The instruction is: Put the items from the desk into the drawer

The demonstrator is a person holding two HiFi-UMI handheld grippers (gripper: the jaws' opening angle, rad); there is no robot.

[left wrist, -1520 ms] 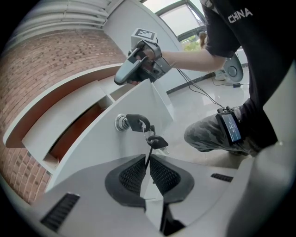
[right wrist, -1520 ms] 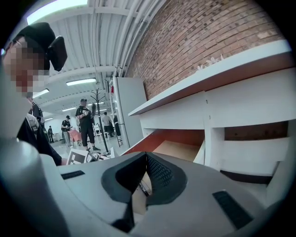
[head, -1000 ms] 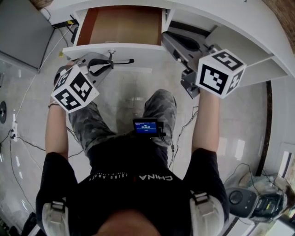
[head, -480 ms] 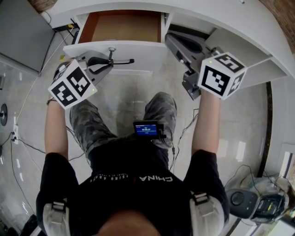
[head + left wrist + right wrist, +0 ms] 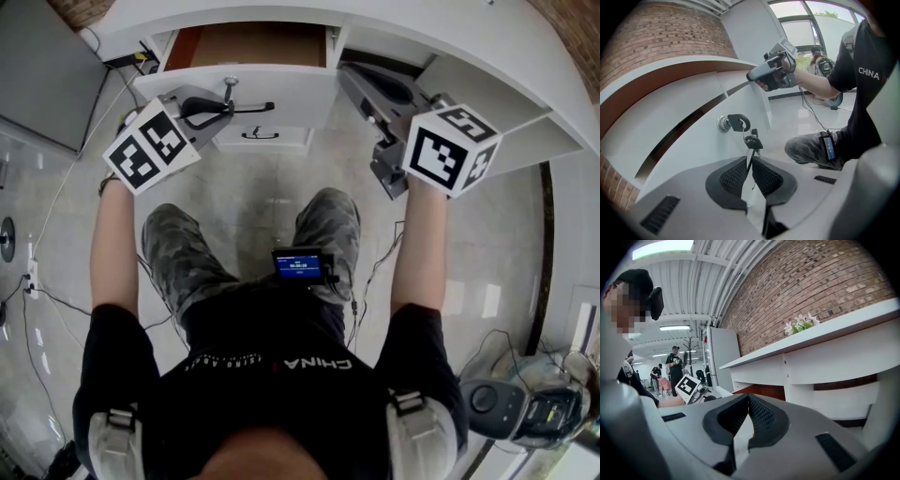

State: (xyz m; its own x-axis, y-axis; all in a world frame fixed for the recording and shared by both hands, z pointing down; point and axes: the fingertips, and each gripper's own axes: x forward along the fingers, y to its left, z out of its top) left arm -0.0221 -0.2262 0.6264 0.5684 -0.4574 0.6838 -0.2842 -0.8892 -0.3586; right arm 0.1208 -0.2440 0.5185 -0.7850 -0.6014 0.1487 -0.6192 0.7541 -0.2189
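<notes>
The top drawer (image 5: 272, 92) of the white desk (image 5: 487, 70) stands partly open, a strip of its brown inside (image 5: 248, 45) showing; no loose items show. A black-headed key (image 5: 738, 122) sits in the lock on the drawer front. A second key (image 5: 753, 140) hangs from its ring, its blade caught between the pads of my left gripper (image 5: 749, 162), which is shut on it at the drawer front (image 5: 230, 105). My right gripper (image 5: 748, 403) is shut and empty, held level under the desk to the right of the drawer (image 5: 349, 77).
A lower drawer with a black handle (image 5: 257, 136) sits beneath the top one. The person's knees (image 5: 328, 216) are right in front of the desk. Flowers (image 5: 801, 323) stand on the desktop. A grey panel (image 5: 47, 66) is at left, cables and a machine (image 5: 516, 408) lie on the floor.
The left gripper has moved toward the desk and the top drawer has slid further in, so less of its brown inside shows. The right gripper has stayed put.
</notes>
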